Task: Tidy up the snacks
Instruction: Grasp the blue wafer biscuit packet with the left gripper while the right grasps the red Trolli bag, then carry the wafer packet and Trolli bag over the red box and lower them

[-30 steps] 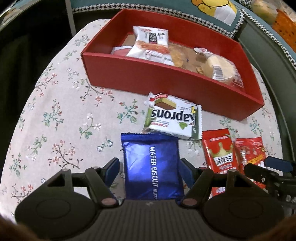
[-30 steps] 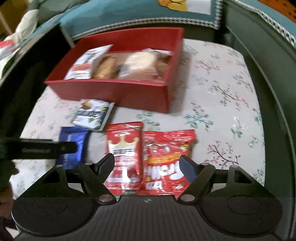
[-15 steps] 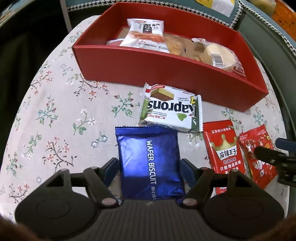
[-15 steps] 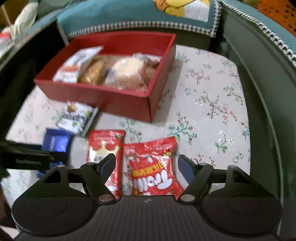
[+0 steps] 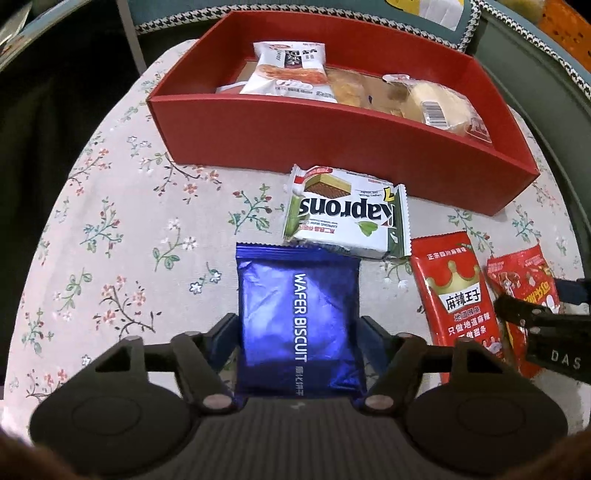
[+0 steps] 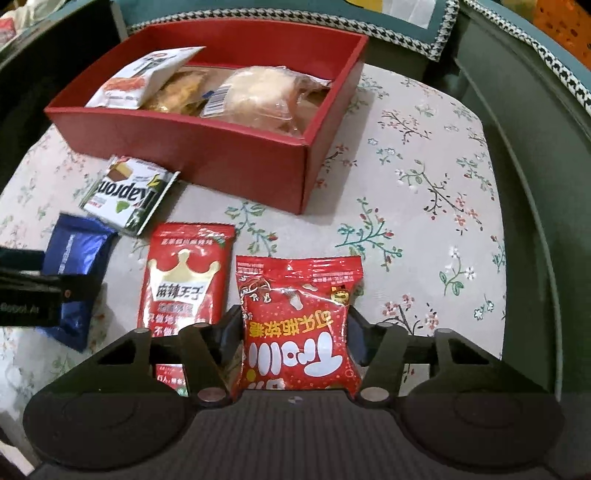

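My left gripper (image 5: 297, 325) points down over a blue wafer biscuit packet (image 5: 295, 291) that lies flat between its open fingers, the pads right at its side edges. My right gripper (image 6: 293, 321) has its jaws closing on a red candy packet (image 6: 295, 332), and the pads pinch its sides. A red crown packet (image 6: 184, 280) lies just left of it. A white and green Kaprons wafer packet (image 5: 347, 214) rests in front of the red box (image 5: 295, 136).
The red box holds a white snack packet (image 5: 291, 66) and wrapped bread (image 5: 439, 107). Everything sits on a floral tablecloth (image 6: 424, 192). A dark green frame (image 6: 535, 184) borders the right side, and a teal cushion (image 6: 258, 11) lies behind the box.
The right gripper shifted right, from straddling both red packets to the candy packet alone, and its jaws narrowed onto it. The left gripper stays around the blue packet.
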Demonstrator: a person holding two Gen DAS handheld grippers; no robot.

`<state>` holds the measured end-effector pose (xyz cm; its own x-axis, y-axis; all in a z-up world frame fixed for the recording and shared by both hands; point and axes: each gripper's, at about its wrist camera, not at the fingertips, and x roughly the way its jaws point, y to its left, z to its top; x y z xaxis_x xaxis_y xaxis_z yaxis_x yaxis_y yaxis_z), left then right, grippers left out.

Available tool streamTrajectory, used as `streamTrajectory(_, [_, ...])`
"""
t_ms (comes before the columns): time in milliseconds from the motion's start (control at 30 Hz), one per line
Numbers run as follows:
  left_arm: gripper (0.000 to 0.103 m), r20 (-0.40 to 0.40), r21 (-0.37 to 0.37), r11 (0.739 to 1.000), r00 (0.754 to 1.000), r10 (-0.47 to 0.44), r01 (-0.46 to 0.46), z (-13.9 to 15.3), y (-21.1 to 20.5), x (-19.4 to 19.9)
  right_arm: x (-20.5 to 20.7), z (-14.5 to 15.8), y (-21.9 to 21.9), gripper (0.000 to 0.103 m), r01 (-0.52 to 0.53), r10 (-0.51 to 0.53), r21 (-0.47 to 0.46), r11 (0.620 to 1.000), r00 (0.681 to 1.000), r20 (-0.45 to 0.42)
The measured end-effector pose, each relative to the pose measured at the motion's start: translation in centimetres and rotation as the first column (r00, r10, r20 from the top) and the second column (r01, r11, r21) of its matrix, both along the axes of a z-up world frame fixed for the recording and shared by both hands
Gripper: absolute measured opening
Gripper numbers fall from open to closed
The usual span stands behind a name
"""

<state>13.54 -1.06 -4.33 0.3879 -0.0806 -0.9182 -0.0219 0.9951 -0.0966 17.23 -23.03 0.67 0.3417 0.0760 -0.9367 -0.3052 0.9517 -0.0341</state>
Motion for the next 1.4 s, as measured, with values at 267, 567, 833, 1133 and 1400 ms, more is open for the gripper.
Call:
streamTrajectory(267, [0.103,-0.013,0.005,1.000,1.000,0.012,-0.012,0.1,0.2,-0.2,-0.7,0.2,-0.1,0.061,-0.008,0.008,0.009,1.000,1.000,-0.003])
streamTrajectory(567, [0.103,0.006,0.058,0.997,0.999,0.044,-0.044,-0.7,-0.2,1.2,0.6,-0.4,0.2,0.070,0.014,-0.014,0.008,1.000,1.000,0.012])
streamTrajectory(833, [0.103,0.001,0.040,0.999,1.000,0.000,0.000,0.2,-0.8,-0.3,-0.7,0.2,0.7,0.061,-0.020,0.020,-0.004,1.000,1.000,0.015])
streamTrajectory(1133, [0.102,0.045,-0.016,1.000,0.999,0.003,-0.003,2.1,-0.2,-0.8,-1.4,2.8,0.4,0.060,-0.001,-0.003,0.049,0.999,0.996,0.086])
streamTrajectory(1400, [0.102,0.094,-0.044,0.999,0.996,-0.001,0.005,3.8,-0.3,-0.6,-1.4,3.8,0.6,0.060,0.003,-0.011,0.065,0.998,0.993,0.119])
